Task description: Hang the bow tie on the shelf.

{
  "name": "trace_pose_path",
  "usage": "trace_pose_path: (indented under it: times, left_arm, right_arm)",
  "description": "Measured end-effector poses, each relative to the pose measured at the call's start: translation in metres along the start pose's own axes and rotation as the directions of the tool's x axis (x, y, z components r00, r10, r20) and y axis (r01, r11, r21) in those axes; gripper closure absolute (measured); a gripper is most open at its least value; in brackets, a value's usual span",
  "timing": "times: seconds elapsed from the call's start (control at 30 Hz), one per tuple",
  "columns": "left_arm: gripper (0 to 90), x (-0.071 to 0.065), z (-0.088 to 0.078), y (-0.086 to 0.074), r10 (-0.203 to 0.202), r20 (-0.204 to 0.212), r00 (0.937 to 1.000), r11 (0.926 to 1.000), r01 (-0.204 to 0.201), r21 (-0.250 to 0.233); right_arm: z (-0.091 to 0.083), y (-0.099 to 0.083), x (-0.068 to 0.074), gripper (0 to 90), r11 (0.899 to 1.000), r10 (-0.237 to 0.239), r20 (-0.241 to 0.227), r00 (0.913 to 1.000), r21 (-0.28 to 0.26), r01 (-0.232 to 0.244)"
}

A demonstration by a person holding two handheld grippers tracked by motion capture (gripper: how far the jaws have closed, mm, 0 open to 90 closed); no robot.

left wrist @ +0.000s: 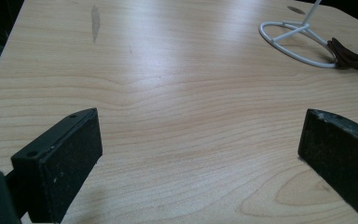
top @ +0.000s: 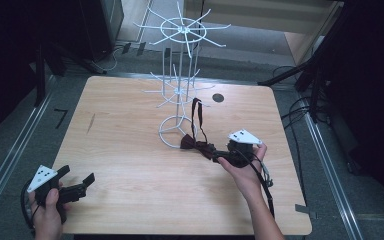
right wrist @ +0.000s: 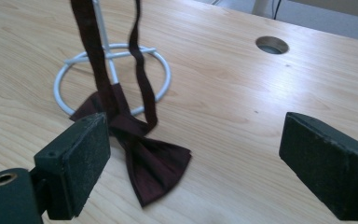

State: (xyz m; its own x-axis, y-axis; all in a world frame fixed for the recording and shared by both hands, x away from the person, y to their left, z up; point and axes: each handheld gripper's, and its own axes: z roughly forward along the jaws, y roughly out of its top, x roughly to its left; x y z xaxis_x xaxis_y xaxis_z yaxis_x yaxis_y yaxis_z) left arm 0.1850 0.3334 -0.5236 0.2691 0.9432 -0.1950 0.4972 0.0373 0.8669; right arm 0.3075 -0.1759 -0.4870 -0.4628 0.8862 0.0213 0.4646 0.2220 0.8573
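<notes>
A dark maroon bow tie (top: 196,145) lies flat on the bench at frame centre, touching the base ring of a white wire rack (top: 179,75). Its thin strap (right wrist: 98,60) rises up, looped over a lower rack arm.

The high view is dim at its edges, nearly black in both upper corners, while the pale wood-grain table (top: 130,150) is evenly lit. In the left gripper view a bluish sheen of glare crosses the tabletop. Close black jaws look slightly soft.
</notes>
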Motion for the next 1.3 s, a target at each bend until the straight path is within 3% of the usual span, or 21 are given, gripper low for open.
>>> trace_pose_path:
  times: [0.6,1.3]
  left_arm:
    - [0.2,-0.001,0.0,0.0,0.002,-0.006,1.0,1.0,-0.002,-0.001]
    - [0.2,-0.001,0.0,0.0,0.002,-0.013,0.9999,1.0,-0.002,-0.002]
  right_arm:
    - [-0.037,-0.036,-0.045,7.7,0.998,0.061,0.069,0.9958,0.005,-0.061]
    - [-0.068,-0.081,-0.089,5.3,0.99,0.13,0.146,0.9808,0.027,-0.135]
